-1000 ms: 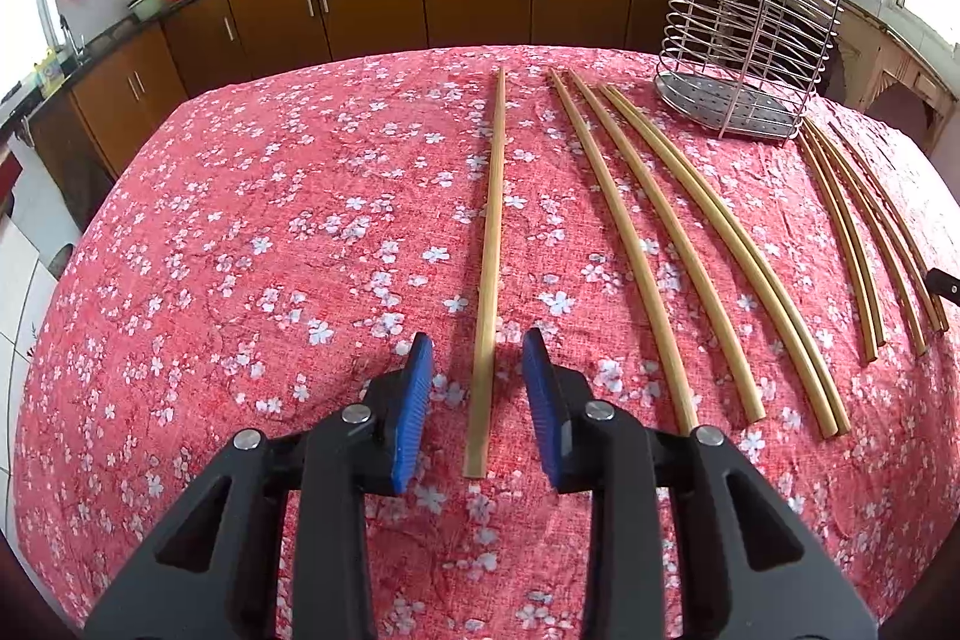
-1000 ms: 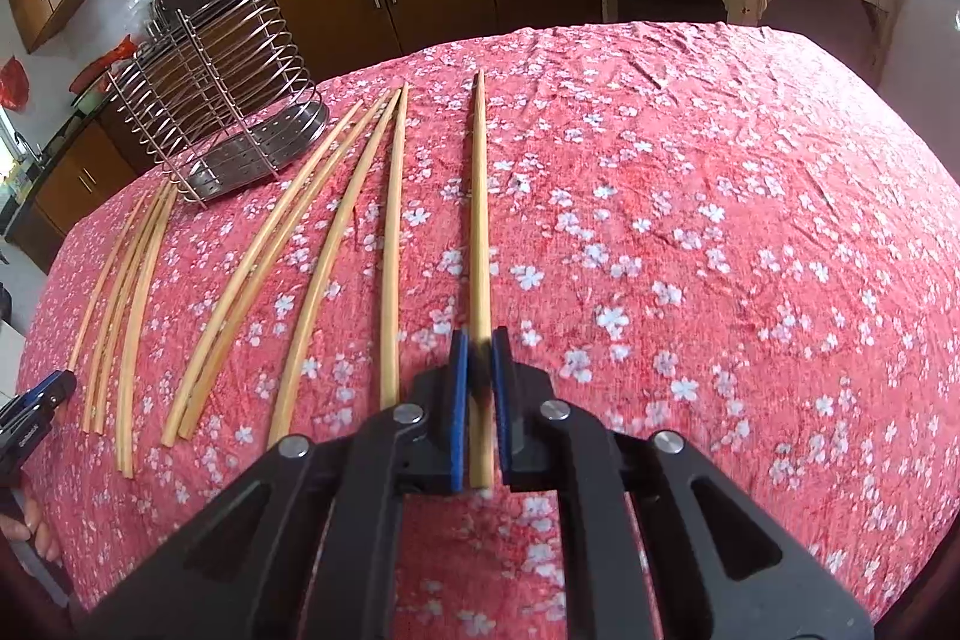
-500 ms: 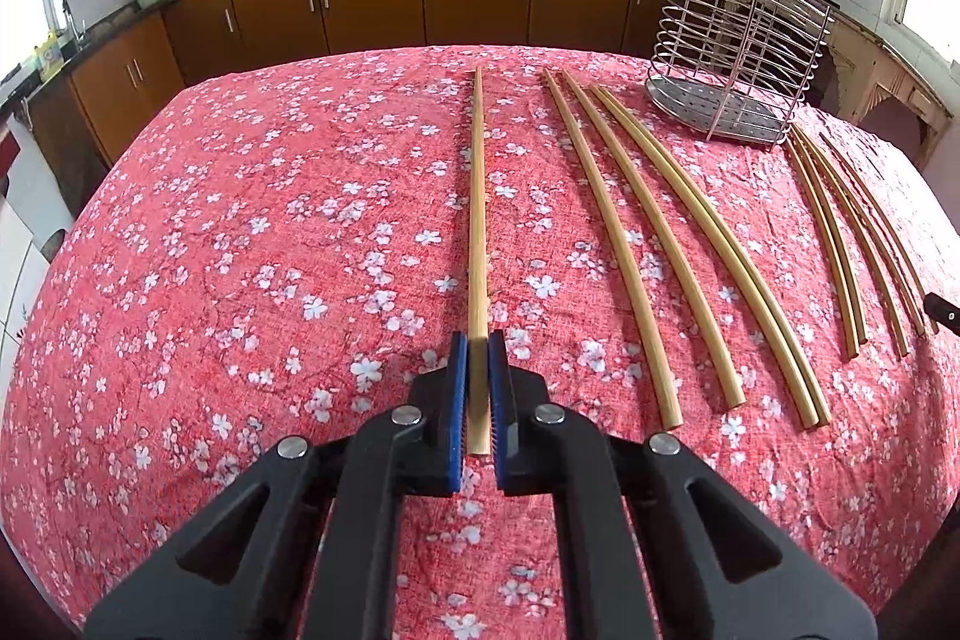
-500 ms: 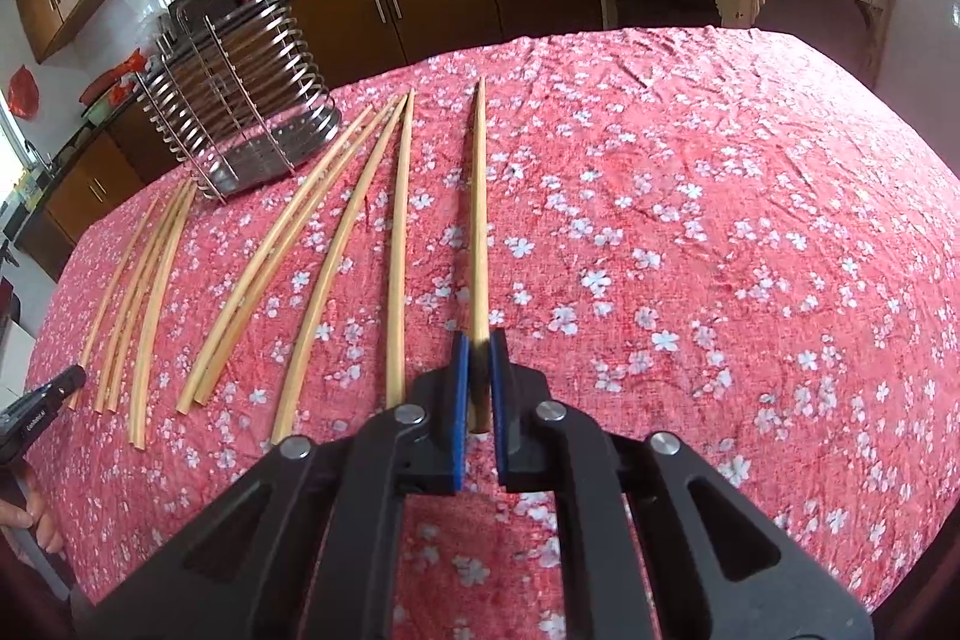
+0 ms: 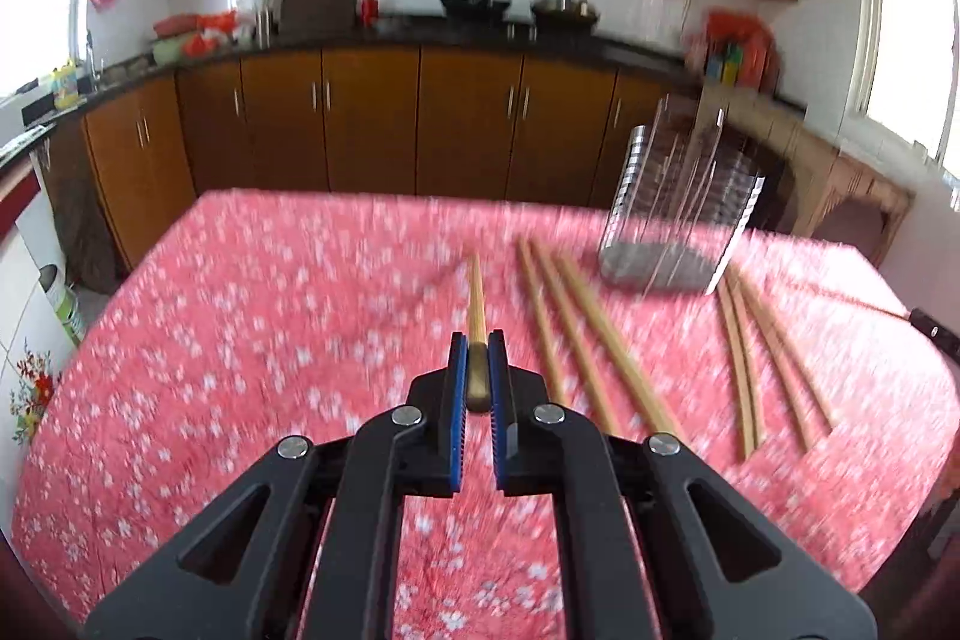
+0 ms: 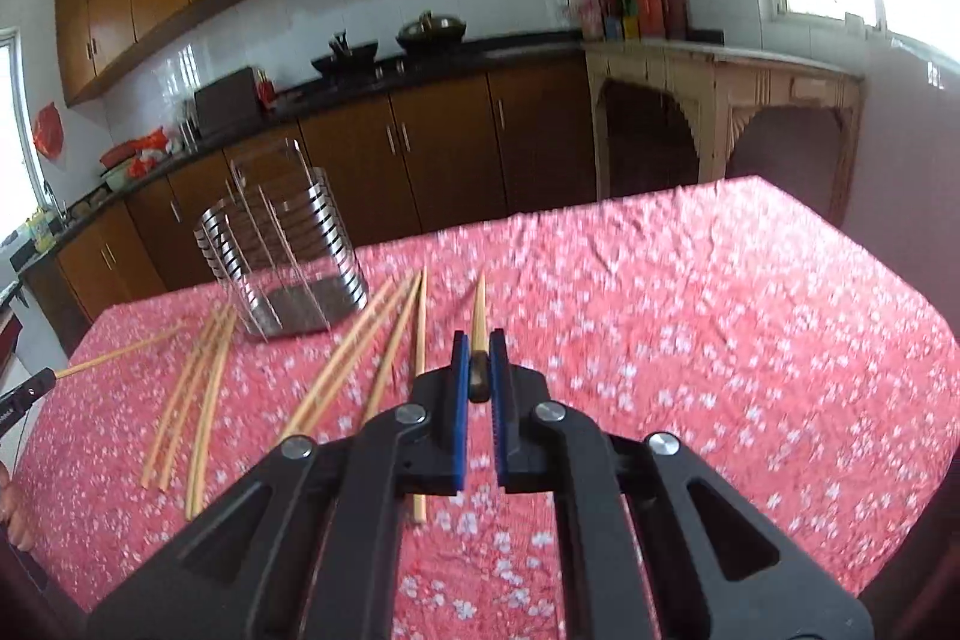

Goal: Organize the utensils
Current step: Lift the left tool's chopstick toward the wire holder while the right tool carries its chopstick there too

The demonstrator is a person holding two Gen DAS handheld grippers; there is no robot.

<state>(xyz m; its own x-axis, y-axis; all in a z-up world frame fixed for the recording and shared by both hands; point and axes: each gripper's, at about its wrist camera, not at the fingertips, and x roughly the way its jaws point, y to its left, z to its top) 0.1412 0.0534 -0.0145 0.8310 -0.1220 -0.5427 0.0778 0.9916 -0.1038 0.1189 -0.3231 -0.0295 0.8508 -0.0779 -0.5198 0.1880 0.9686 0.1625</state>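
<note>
In the left wrist view my left gripper (image 5: 478, 340) is shut on the near end of a bamboo chopstick (image 5: 475, 292), which is lifted and points away over the red floral cloth (image 5: 270, 340). In the right wrist view my right gripper (image 6: 478, 339) is shut on another chopstick (image 6: 478, 304), also raised off the table. Several more chopsticks (image 5: 570, 340) (image 6: 360, 364) lie in groups on the cloth. A wire utensil rack (image 5: 678, 220) (image 6: 282, 244) stands at the far side. The left gripper (image 6: 24, 391) with its held stick (image 6: 114, 353) shows at that view's left edge.
Brown kitchen cabinets (image 5: 372, 124) and a dark counter with pans run behind the table. A pale arched side table (image 6: 720, 100) stands at the back right. A person's fingers (image 6: 12, 514) show at the left edge. The cloth's right part (image 6: 720, 340) carries no utensils.
The left gripper closed on the chopstick that lay between its open jaws. Both grippers then rose with their chopsticks and tilted up, so more of the kitchen shows.
</note>
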